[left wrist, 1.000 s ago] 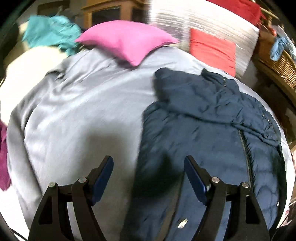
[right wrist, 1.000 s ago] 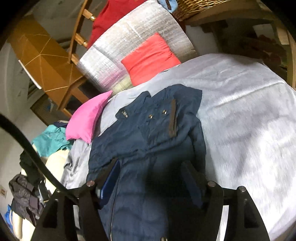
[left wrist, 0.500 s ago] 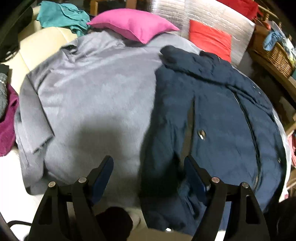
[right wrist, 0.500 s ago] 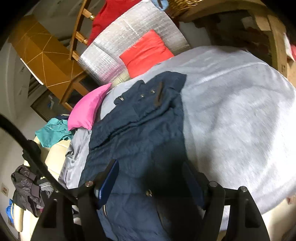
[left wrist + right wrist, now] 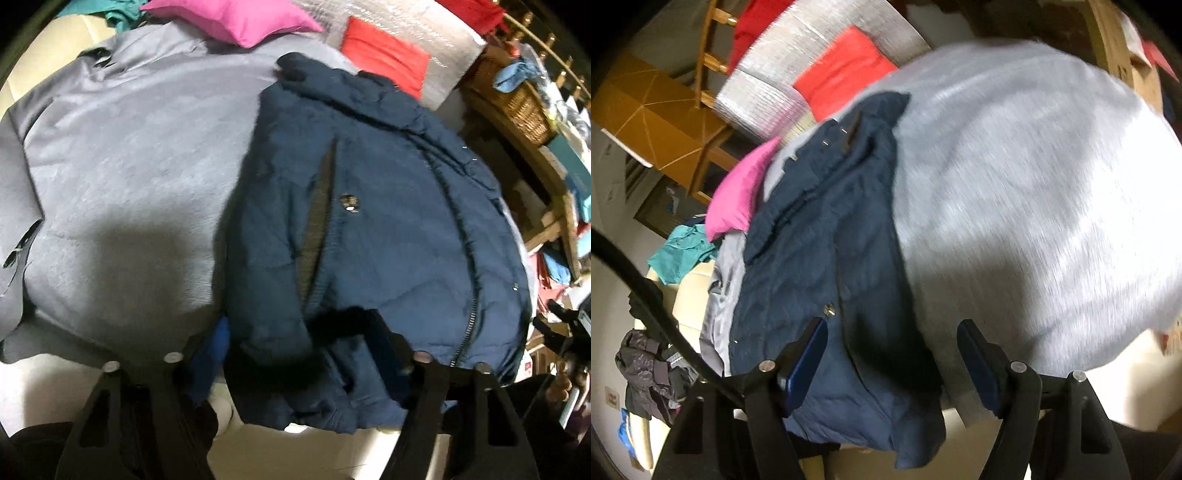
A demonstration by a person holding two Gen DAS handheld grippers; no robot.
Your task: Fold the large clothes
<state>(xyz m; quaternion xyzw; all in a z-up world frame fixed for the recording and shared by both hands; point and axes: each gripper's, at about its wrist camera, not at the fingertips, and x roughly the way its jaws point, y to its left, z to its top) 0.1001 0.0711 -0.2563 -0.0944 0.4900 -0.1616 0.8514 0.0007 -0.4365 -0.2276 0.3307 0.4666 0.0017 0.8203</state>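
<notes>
A navy puffer jacket (image 5: 373, 221) lies spread on a grey bed cover (image 5: 122, 155), zip side up, its hem hanging over the near edge. My left gripper (image 5: 299, 343) is low over the hem's left corner, and its jaws are closing with that bunched corner between them. In the right wrist view the same jacket (image 5: 820, 236) runs up the left of the grey bed cover (image 5: 1034, 184). My right gripper (image 5: 890, 350) stands open astride the hem's right corner, pads apart from the fabric.
A pink pillow (image 5: 236, 18), a red cushion (image 5: 384, 55) and a silver pad (image 5: 798, 70) line the bed's far end. A wicker basket (image 5: 517, 99) sits on wooden shelving at the right. Teal clothing (image 5: 683, 254) and dark clothes (image 5: 650, 373) lie beside the bed.
Both grippers have drawn back and down from over the jacket's body to its near hem. The left jaws have narrowed around the hem corner; the right jaws stay wide.
</notes>
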